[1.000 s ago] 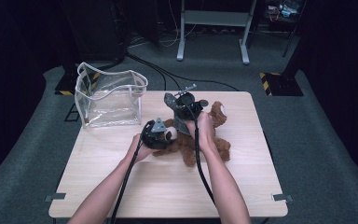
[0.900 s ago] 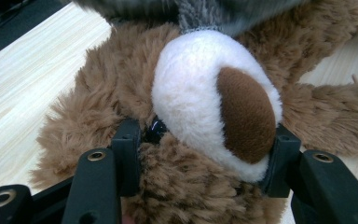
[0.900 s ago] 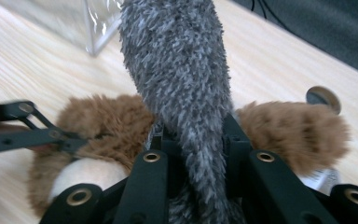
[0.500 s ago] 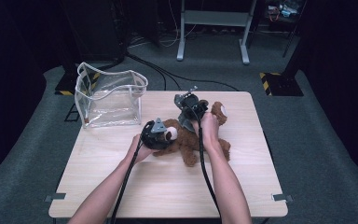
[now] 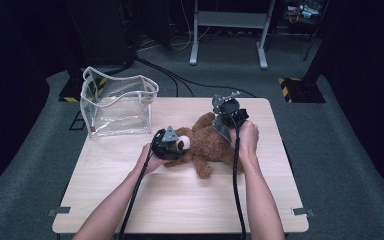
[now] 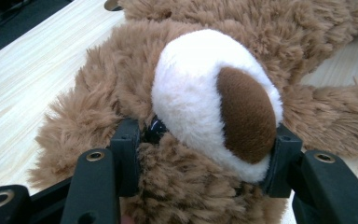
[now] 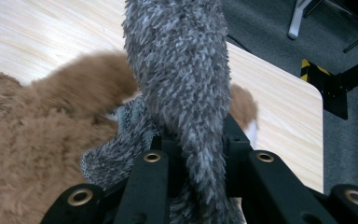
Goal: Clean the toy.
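A brown teddy bear (image 5: 215, 146) lies on the wooden table (image 5: 180, 200). My left gripper (image 5: 179, 145) is shut on the bear's head; its pads (image 6: 126, 154) press into the fur on both sides of the white muzzle (image 6: 200, 98). My right gripper (image 5: 226, 123) is held over the bear's far side, shut on a strip of grey fuzzy cloth (image 5: 221, 133). In the right gripper view the grey fuzzy cloth (image 7: 182, 70) rises from between the closed jaws of the right gripper (image 7: 191, 137), with the bear (image 7: 32, 140) below and to the left.
A clear plastic bag (image 5: 117, 105) with a white rim stands open at the table's back left. The floor is dark carpet, with yellow-and-black markers (image 5: 292, 85) and a metal stand (image 5: 227, 30) beyond the table.
My right gripper has carried the grey cloth to the right, from over the bear's middle toward its far right side. The left gripper and the bear's head have stayed put.
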The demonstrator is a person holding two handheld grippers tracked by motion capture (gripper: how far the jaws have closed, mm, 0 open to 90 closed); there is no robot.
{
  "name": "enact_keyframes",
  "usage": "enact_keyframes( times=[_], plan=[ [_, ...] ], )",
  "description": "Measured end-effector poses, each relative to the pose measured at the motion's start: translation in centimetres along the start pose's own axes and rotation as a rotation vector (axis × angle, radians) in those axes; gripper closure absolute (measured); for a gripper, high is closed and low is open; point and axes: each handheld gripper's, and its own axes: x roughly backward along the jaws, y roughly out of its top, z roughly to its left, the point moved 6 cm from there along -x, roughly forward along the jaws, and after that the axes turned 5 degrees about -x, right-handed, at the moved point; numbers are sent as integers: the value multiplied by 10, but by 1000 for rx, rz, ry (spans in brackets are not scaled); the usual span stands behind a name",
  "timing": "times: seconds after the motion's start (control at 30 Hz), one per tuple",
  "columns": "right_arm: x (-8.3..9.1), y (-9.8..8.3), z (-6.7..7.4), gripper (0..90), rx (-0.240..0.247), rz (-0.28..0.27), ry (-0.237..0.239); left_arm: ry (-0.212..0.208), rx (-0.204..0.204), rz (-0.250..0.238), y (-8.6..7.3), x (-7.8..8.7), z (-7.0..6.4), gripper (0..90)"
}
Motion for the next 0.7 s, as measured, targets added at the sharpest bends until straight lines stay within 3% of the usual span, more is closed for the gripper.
enact_keyframes(
  times=[0.23,0.4,0.5,0.63,0.7],
  plan=[
    [-9,-9,7,766,-94,11,110,3,1,-6,0,-1,-1,447],
    [-18,1,28,766,-109,2,160,5,1,-3,0,0,-1,446],
    [-22,7,42,766,-79,-8,195,8,0,-5,0,0,0,445],
    [-25,12,62,767,-93,-12,280,11,0,-8,0,0,-1,443],
    [-25,13,71,766,-91,-9,347,11,-2,-8,0,0,-1,443]
  ],
)
